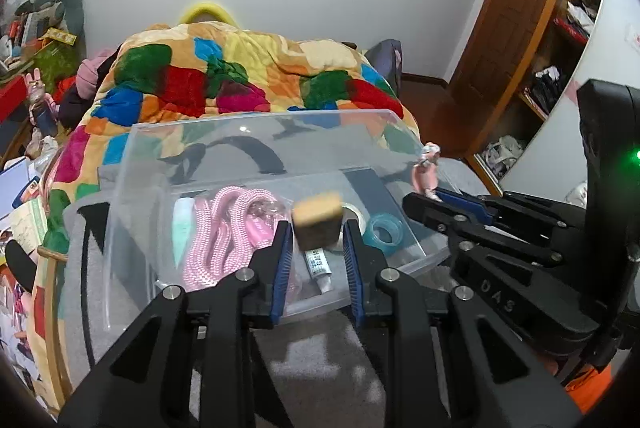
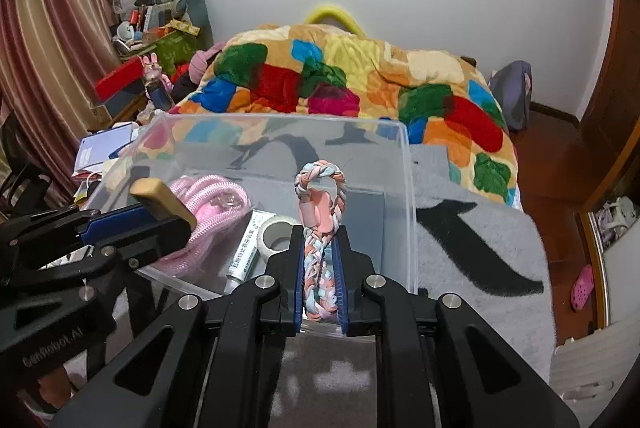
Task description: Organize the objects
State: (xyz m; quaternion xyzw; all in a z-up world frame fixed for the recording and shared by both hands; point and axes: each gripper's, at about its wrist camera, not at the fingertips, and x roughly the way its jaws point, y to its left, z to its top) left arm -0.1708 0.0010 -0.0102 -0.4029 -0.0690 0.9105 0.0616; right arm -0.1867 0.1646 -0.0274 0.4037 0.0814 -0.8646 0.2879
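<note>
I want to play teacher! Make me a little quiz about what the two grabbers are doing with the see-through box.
1. True or false: the left gripper has its fingers around a tan sponge block.
2. What does the right gripper hold? A) a roll of tape B) a braided pastel strap C) a blue ring
3. Fill in: coiled inside the clear plastic box lies a pink ____.

Key
1. True. The block sits between the fingers, above the box.
2. B. The braided pastel strap is pinched between the fingers; the tape roll lies in the box.
3. rope
</note>
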